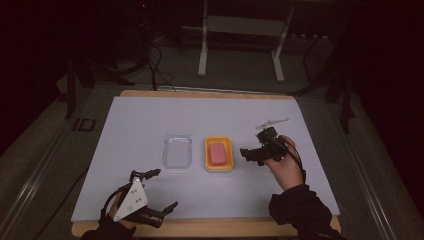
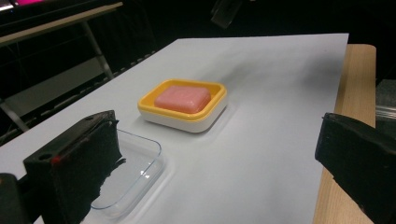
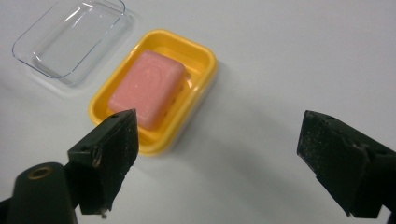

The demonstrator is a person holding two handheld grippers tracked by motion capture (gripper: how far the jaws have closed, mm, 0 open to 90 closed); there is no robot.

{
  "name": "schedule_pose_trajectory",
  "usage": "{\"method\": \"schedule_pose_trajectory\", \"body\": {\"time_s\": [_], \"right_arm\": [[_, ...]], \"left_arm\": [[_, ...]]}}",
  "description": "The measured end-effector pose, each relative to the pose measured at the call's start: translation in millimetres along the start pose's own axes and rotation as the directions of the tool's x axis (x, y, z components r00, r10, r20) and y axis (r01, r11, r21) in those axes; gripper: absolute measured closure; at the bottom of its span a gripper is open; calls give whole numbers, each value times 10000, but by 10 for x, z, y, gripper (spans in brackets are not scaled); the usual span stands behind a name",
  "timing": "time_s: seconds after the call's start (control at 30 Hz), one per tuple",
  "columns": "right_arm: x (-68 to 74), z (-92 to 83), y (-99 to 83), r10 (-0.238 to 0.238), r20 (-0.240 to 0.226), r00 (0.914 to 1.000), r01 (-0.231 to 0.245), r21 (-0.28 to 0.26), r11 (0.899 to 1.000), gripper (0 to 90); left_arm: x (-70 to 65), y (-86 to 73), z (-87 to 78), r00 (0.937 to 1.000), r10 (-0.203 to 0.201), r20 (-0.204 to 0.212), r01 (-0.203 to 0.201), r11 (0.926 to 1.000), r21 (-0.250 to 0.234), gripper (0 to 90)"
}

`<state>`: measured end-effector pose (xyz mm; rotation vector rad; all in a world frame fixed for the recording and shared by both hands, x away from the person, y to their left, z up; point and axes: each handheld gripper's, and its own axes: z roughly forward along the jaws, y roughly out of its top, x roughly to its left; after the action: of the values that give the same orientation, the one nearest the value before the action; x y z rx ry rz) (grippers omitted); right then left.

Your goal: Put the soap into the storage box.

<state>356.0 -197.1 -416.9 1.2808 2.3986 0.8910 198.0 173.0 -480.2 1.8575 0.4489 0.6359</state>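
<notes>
Lying lengthwise front-to-back, pink soap [image 1: 218, 153] fills yellow dish [image 1: 219, 167].

Between the left gripper [image 2: 224, 172]'s wide-apart jaws, pink soap [image 2: 183, 98] sits in a yellow dish [image 2: 161, 109], a seemingly empty clear lid [image 2: 140, 163] nearer.

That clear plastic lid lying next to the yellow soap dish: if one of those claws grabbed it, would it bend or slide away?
The clear lid looks thin-walled, so it would probably flex when squeezed. It seems light and lies on a smooth white sheet, so a nudge would likely make it skid. Being shallow and flat, it should not tip or roll. Its glossy surface may slip between the jaws.
</notes>
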Motion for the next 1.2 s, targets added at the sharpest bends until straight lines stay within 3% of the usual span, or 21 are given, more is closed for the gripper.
{"method": "schedule_pose_trajectory", "body": {"time_s": [0.37, 0.47, 0.8, 1.07, 1.2], "right_arm": [[-211, -206, -299, -82, 273, 9996, 92, -388, 9992, 130], [-259, -214, -407, -119, 93, 9999, 123, -434, 9990, 131], [-399, -217, -748, -385, 287, 9988, 396, -392, 9984, 131], [-475, -211, -961, -624, 124, 9980, 629, -442, 9970, 131], [-529, -232, -1046, -602, -172, 9980, 592, -506, 9970, 132]], "left_arm": [[-6, 2, -2, 10000, 33, -44, -33, 10000, 12, 6], [-5, 2, 0, 10000, 14, -44, -14, 10000, 6, 6], [-11, 2, 7, 10000, 40, -37, -40, 10000, 18, 6], [-16, 3, 11, 10000, 77, -31, -77, 9999, 69, 6], [-16, 2, 14, 10000, 64, -10, -64, 9999, 81, 6]]}}
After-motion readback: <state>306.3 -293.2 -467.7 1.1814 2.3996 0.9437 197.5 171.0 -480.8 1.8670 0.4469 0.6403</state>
